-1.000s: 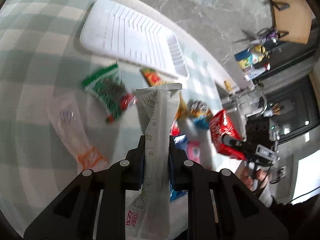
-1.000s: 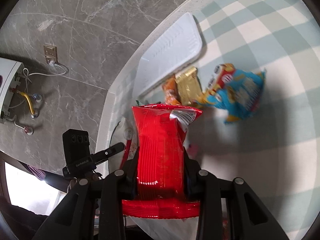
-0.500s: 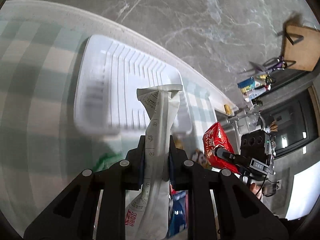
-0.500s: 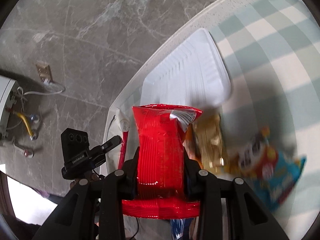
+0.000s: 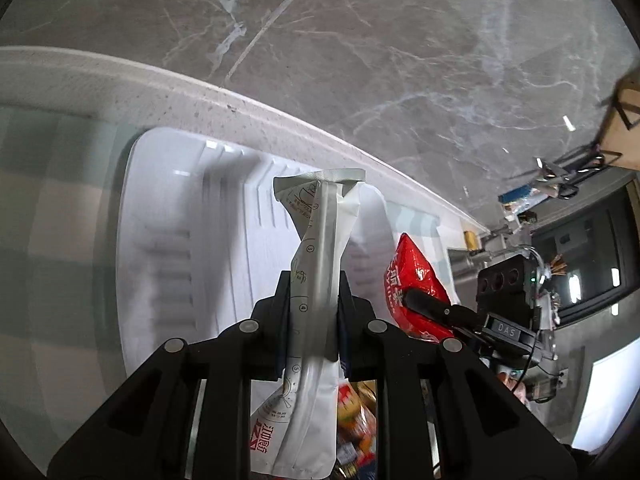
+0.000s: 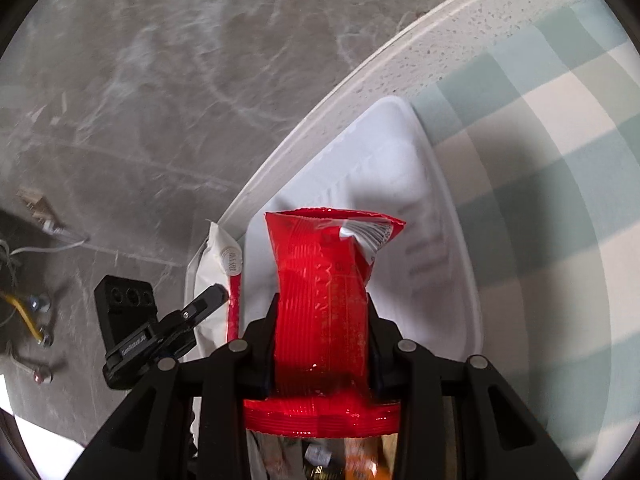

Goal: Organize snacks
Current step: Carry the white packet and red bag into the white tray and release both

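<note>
**A:** What does the left wrist view show, from its left edge across?

**B:** Checked cloth (image 5: 48, 240) at the far left, then the white tray (image 5: 168, 248), ribbed and bare, near the counter's pale edge (image 5: 200, 92). Beyond that edge lies grey marble floor (image 5: 360, 40). At centre the left gripper (image 5: 310, 296) is clamped on a white packet (image 5: 320, 248), which stands upright between the jaws over the tray's right half. Further right the red packet (image 5: 412, 276) hangs over the tray's right end, pinched by the right gripper (image 5: 424, 304).

**B:** Loose snacks (image 5: 356, 412) lie blurred below the left gripper; I cannot tell what kinds they are.

**A:** And the right wrist view?

**B:** Floor on the left, then the left gripper (image 6: 214, 294) with the white packet (image 6: 220, 280) at the tray's (image 6: 444, 240) left end. At centre the right gripper (image 6: 322, 320) grips the red packet (image 6: 324, 300), jaws pressed on both its sides, top edge crumpled. The tray spreads behind it, its far rim close to the counter edge (image 6: 360, 80).

**A:** Room to move?

**B:** The tray bed ahead of both packets is bare. To the right, the cloth (image 6: 540, 200) lies open and shadowed.
</note>
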`<action>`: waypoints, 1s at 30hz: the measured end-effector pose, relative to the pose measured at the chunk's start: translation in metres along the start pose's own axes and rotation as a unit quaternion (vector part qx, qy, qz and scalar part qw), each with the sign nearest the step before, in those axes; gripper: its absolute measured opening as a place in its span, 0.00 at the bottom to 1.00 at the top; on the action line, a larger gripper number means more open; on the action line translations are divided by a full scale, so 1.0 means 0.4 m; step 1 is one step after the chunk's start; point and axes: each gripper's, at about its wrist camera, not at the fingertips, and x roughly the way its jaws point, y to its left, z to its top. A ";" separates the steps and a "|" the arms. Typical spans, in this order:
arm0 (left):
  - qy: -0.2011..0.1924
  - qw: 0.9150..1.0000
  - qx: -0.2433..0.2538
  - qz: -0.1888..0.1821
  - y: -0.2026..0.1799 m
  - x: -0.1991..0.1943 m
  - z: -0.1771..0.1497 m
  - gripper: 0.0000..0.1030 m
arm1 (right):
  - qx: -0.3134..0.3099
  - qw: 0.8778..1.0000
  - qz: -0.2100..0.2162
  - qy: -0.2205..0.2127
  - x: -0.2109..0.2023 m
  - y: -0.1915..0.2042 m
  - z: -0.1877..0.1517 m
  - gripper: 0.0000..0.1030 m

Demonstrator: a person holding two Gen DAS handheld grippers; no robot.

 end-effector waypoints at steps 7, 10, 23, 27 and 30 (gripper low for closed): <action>-0.012 0.998 0.023 0.061 0.006 0.086 0.061 0.18 | -0.014 0.999 -0.048 -0.003 0.054 0.001 0.053 0.38; -0.018 0.996 0.024 0.083 0.008 0.105 0.076 0.22 | -0.036 0.997 -0.071 -0.007 0.062 0.019 0.059 0.44; -0.082 0.984 0.092 0.129 -0.078 0.019 0.037 0.44 | -0.163 0.978 -0.119 -0.058 -0.049 0.152 -0.024 0.64; -0.088 0.982 0.106 0.132 -0.087 -0.035 -0.059 0.46 | -0.203 0.969 -0.125 -0.059 -0.101 0.185 -0.102 0.65; -0.082 0.982 0.103 0.136 -0.081 -0.077 -0.124 0.46 | -0.228 0.963 -0.130 -0.051 -0.131 0.200 -0.172 0.65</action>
